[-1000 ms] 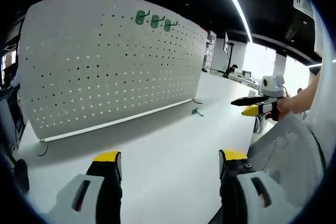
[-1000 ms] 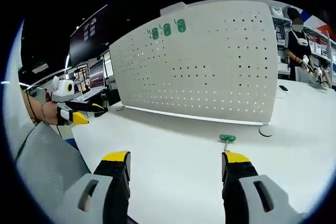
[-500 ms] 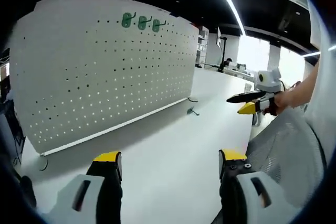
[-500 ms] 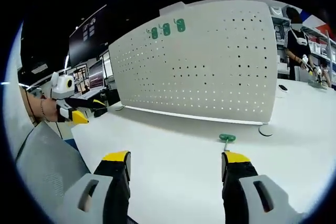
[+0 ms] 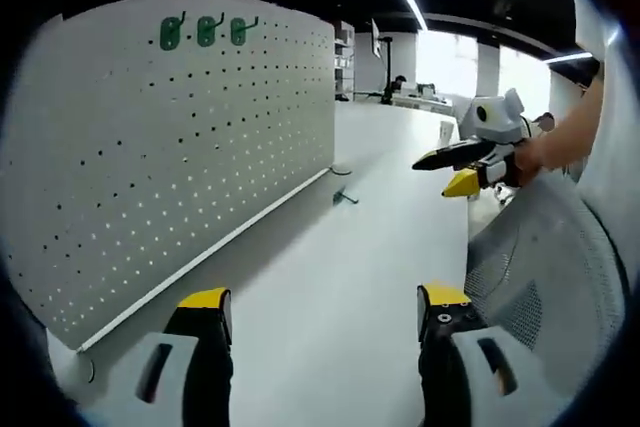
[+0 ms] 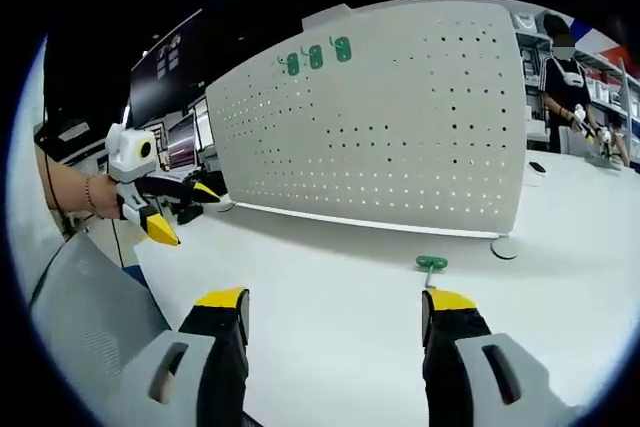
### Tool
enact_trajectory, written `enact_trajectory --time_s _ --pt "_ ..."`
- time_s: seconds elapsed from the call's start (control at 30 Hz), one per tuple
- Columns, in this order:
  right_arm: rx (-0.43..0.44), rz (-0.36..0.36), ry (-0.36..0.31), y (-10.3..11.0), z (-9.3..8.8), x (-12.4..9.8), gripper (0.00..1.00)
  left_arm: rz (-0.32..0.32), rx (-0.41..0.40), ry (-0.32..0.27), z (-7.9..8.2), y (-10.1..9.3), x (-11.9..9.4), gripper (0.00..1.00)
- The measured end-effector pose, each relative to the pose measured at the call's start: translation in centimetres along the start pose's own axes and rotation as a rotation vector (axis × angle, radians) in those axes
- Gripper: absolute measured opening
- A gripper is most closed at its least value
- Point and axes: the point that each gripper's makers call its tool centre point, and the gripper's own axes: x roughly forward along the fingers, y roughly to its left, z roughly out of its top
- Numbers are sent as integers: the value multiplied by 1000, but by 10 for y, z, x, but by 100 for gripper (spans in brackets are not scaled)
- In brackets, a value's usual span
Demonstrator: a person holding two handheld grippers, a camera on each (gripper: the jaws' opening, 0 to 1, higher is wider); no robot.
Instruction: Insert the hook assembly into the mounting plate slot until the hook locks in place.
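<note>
Right gripper view, green hook (image 6: 431, 264) lying on table (image 6: 330, 287) (before pegboard (image 6: 400, 117)), both grippers' fingers apart, empty.

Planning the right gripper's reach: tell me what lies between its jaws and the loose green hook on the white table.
Right gripper view: only bare white table separates the right gripper from the green hook, which lies just beyond its yellow-tipped right-hand jaw.

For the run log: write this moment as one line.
phase: approach | left gripper: open, empty | right gripper: open, empty | loose green hook: on table, before pegboard | three hooks: mounted
</note>
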Motion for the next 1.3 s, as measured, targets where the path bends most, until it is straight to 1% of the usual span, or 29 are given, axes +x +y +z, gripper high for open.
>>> enact_trajectory --time_s 0.07,0.13,0.2,0.47,0.67,0.73,0.83,0.93,1.0,1.17,1.3 --pt "-1 0 0 0 0 0 68 -18 16 21 0 -2 5 78" --pt "-1 1 4 0 -2 0 68 -33 37 23 4 -5 8 78" --pt "2 2 4 0 -2 0 68 -44 65 37 6 -6 12 78" --pt "4 4 8 1 -3 2 67 -88 123 63 17 -10 26 79" --pt "3 10 14 4 -4 4 67 -120 155 82 23 -9 34 79" --pt "5 13 16 4 -5 4 67 -130 191 97 24 -9 37 79" --pt "3 14 19 5 -5 4 67 -141 205 106 28 -8 43 79" --pt "11 11 26 4 -8 4 67 -150 257 129 31 -6 49 79" --pt "18 9 26 3 -8 4 67 -167 279 132 32 -7 52 79" --pt "18 10 34 4 -10 4 67 -188 300 142 37 -5 61 79" --pt "23 10 46 3 -13 4 67 -219 329 167 39 -4 70 79"
